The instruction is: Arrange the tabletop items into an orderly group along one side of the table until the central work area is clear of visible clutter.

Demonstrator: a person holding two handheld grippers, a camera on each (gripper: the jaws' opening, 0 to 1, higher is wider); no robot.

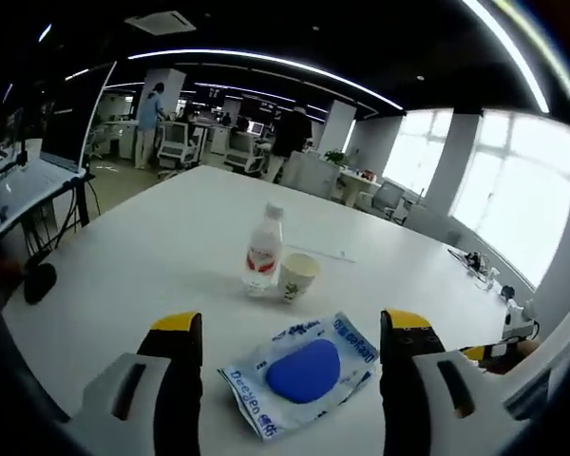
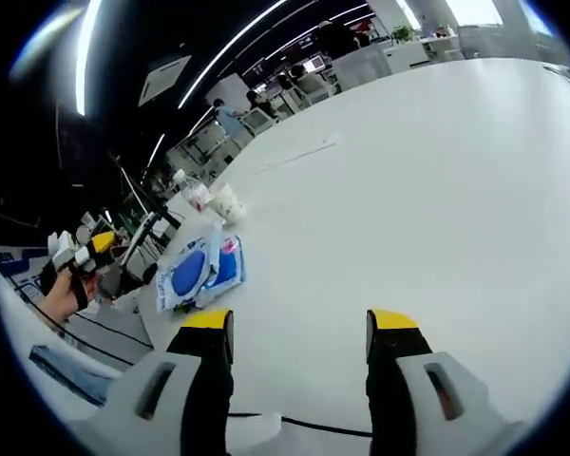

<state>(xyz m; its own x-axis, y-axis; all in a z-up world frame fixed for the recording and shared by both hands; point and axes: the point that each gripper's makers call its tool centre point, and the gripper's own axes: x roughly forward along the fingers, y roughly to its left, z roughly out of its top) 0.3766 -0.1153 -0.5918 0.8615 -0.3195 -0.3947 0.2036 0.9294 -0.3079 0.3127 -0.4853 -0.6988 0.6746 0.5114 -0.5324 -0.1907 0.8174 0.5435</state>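
One bottle (image 1: 263, 249), one cup (image 1: 297, 276), one packet (image 1: 301, 372)

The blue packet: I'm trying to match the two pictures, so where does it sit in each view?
Left gripper view: the blue packet lies low in the middle, between that gripper's two jaws.
Right gripper view: the packet lies left of centre, above the left jaw.
Shared landmark: the paper cup beside the bottle.

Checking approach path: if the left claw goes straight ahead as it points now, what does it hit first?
Likely the blue packet, lying on the table between the open jaws of the left claw. Beyond it: paper cup, then bottle.
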